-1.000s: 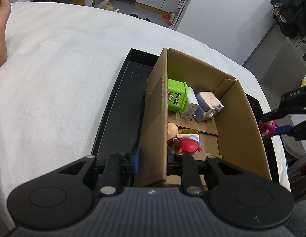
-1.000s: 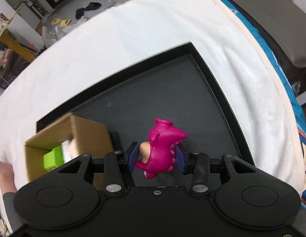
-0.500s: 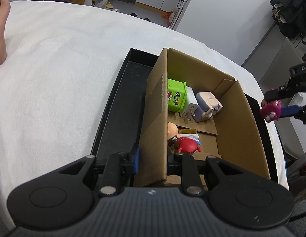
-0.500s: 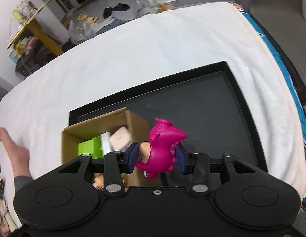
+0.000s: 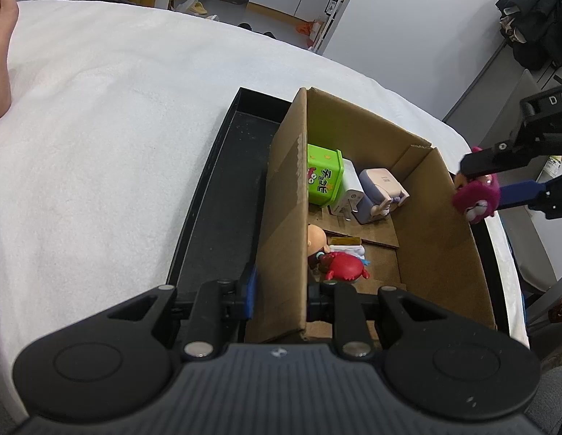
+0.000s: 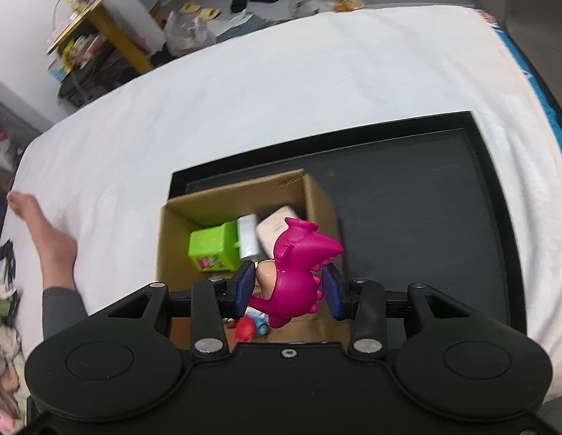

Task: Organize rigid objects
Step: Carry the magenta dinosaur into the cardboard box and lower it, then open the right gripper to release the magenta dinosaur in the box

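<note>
Hidden, cropped and smeared parts

In the right wrist view the cardboard box [image 6: 223, 203] contents are motion-blurred, and the gripper body covers its near end. In the left wrist view the box wall hides part of the bald figurine [image 5: 315, 239]; the right gripper [image 5: 498, 177] is cut off at the right edge.

I see the box [image 5: 418, 217] standing on the tray [image 5: 223, 210], toward its left end in the right wrist view. The tray lies on the bed [image 5: 99, 116]. Inside the box, a cube [image 5: 324, 179] and charger [image 5: 353, 195] sit at the far end, a crab [image 5: 344, 270] nearest the frame's bottom.
</note>
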Demonstrator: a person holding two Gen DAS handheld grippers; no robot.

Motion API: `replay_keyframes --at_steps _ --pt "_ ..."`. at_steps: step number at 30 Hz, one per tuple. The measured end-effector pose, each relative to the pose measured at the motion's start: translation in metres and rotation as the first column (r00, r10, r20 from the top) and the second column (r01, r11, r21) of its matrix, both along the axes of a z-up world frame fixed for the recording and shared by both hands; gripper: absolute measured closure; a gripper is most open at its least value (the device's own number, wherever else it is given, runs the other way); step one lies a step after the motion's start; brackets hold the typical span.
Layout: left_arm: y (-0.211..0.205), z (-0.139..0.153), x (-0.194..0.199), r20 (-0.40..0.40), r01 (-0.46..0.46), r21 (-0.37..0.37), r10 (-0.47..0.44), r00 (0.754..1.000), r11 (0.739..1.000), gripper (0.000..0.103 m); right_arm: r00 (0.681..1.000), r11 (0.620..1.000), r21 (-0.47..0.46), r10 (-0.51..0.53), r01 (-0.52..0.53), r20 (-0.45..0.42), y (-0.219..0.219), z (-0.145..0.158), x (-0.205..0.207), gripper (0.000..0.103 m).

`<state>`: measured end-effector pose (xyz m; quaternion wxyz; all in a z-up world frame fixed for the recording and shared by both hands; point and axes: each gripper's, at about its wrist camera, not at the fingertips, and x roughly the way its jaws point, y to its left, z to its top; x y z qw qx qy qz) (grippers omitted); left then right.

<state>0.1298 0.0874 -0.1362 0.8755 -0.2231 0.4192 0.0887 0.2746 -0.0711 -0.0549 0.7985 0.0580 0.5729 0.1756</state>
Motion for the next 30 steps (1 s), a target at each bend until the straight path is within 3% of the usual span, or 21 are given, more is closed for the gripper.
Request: replay_keyframes --at_steps 6,21,25,30 --pt "0.0 0.0 0.0 -0.001 -0.003 -0.011 0.003 1.0 1.0 0.081 0.997 0.997 -0.026 0.071 -0.071 -0.019 0.019 -0.007 -0.003 0.063" --pt "-0.001 0.0 0.0 -0.002 -0.003 -0.012 0.003 1.0 1.0 0.081 0.986 0.962 -0.222 0.168 -0.16 0.017 0.055 -0.03 -0.017 0.061" --pt "-0.001 -0.001 0.001 -0.002 0.0 -0.009 0.0 1.0 1.0 0.081 0.983 0.955 -0.243 0.181 -0.168 0.033 0.056 -0.026 -0.019 0.057" --pt "-0.001 -0.002 0.001 -0.004 0.001 -0.007 -0.001 1.0 1.0 0.081 0.986 0.968 -0.204 0.161 -0.148 0.048 0.046 -0.012 -0.018 0.054"
